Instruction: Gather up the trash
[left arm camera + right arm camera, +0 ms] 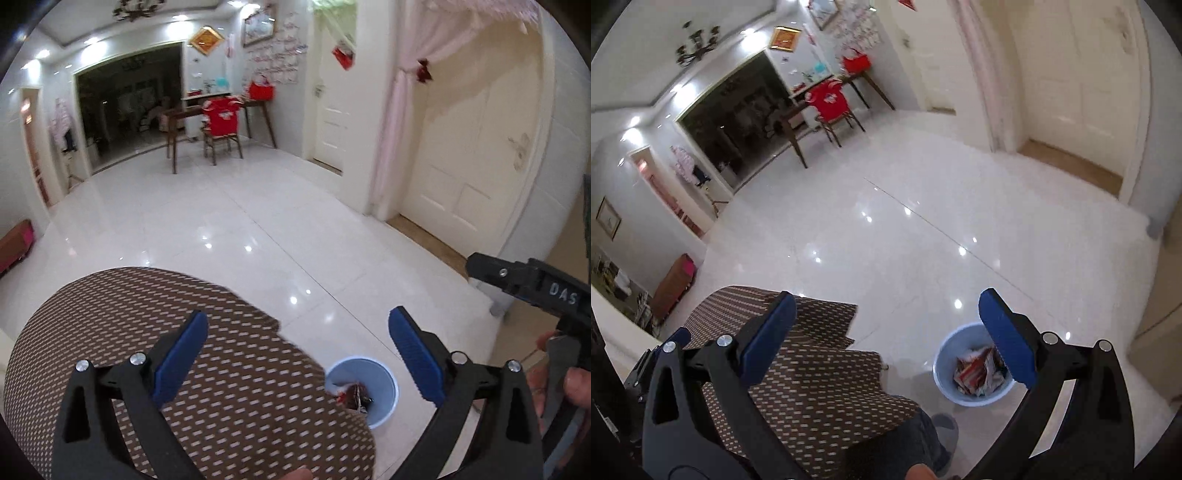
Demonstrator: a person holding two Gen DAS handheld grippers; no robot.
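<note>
A light blue bin (pixel 373 391) (pixel 971 369) stands on the white tiled floor beside a table draped in a brown patterned cloth (pixel 166 350) (pixel 812 369). Crumpled red and white wrappers (pixel 977 371) (pixel 354 397) lie inside the bin. My left gripper (pixel 298 325) is open and empty, raised above the table's edge and the bin. My right gripper (pixel 887 308) is also open and empty, high over the floor with the bin below its right finger. In the left wrist view the right gripper's black body (pixel 532 284) shows at the right edge, held by a hand (pixel 576 380).
Across the glossy floor stand a wooden table (pixel 221 107) and a chair with a red cover (pixel 221 118). White doors (pixel 476 147) line the right wall. A brown bench (pixel 674 284) sits at the left. A person's leg and grey slipper (pixel 945 428) are beside the table.
</note>
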